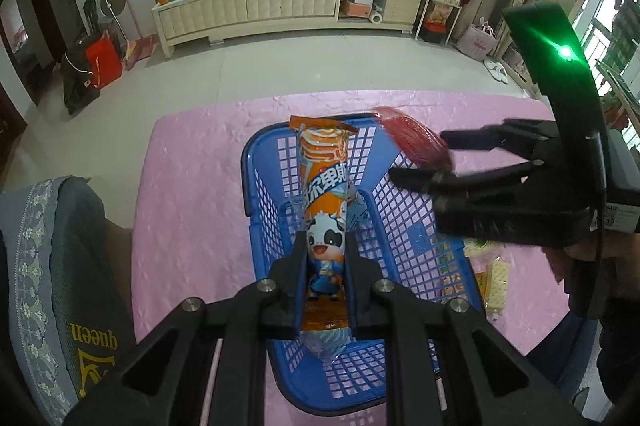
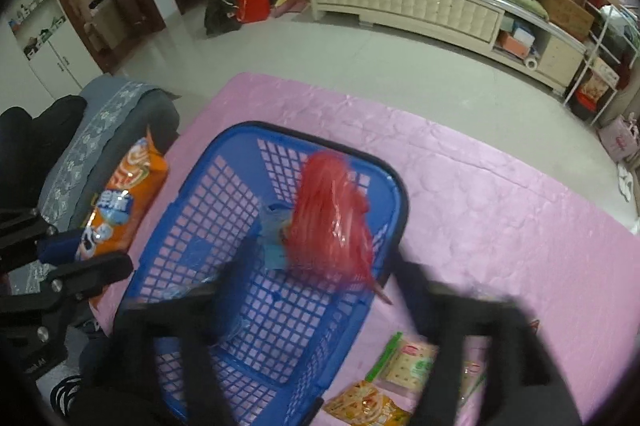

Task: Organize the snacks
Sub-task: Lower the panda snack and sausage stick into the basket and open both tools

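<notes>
A blue plastic basket [image 1: 404, 226] sits on a pink cloth; it also shows in the right wrist view [image 2: 224, 226]. My left gripper [image 1: 326, 246] is shut on an orange snack packet with a cartoon cow [image 1: 324, 185], held over the basket; the packet shows at the left in the right wrist view [image 2: 124, 201]. My right gripper [image 1: 416, 155] reaches in from the right, jaws spread. A red wrapped snack [image 1: 408, 137] lies at its fingertips, over the basket's far rim. In the right wrist view the red snack [image 2: 332, 222] is blurred between the open, blurred fingers [image 2: 224, 290].
Cracker packets [image 2: 408, 366] and a yellow snack pack [image 2: 364, 406] lie on the pink cloth [image 2: 500, 209] right of the basket; they also show in the left wrist view [image 1: 496, 282]. A grey cushioned chair [image 1: 52, 266] stands at the left. A long cabinet [image 1: 280, 5] is across the floor.
</notes>
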{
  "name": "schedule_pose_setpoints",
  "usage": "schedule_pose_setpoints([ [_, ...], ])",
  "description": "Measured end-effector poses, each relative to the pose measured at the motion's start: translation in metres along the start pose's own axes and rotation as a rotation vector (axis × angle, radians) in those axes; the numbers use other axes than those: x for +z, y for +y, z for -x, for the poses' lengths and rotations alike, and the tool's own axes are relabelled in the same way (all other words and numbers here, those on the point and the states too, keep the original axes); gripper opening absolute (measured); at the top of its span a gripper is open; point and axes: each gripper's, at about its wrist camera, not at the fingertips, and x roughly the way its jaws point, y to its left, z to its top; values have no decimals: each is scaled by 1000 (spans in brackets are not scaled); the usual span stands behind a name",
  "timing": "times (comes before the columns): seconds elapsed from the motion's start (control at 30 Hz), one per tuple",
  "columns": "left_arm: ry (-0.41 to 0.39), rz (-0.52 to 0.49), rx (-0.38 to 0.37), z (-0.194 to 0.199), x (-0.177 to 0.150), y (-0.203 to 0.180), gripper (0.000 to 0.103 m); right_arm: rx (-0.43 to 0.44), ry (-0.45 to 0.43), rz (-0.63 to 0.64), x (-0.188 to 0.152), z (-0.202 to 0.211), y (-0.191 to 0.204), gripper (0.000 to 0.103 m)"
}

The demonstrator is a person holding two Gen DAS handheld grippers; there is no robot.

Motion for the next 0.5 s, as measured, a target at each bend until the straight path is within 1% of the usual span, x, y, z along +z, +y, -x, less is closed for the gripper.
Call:
schedule_pose_setpoints([
  [0.1, 4, 8, -7, -2, -1, 1, 14, -27, -24, 6, -4, 4, 1, 92],
  [0.2, 8, 15, -14, -1, -3, 0, 14, -6, -23, -12, -7, 8, -3, 92],
  [0.27, 9, 16, -17, 0, -2, -1, 14, -17, -22, -18, -6, 12, -5, 92],
  [0.33, 8, 16, -23, 0, -2, -2, 14, -9, -22, -18, -5, 15, -5, 93],
  [0.5, 10, 20, -40, -5, 1, -3, 14, -3, -24, -17, -10, 18, -2, 99],
])
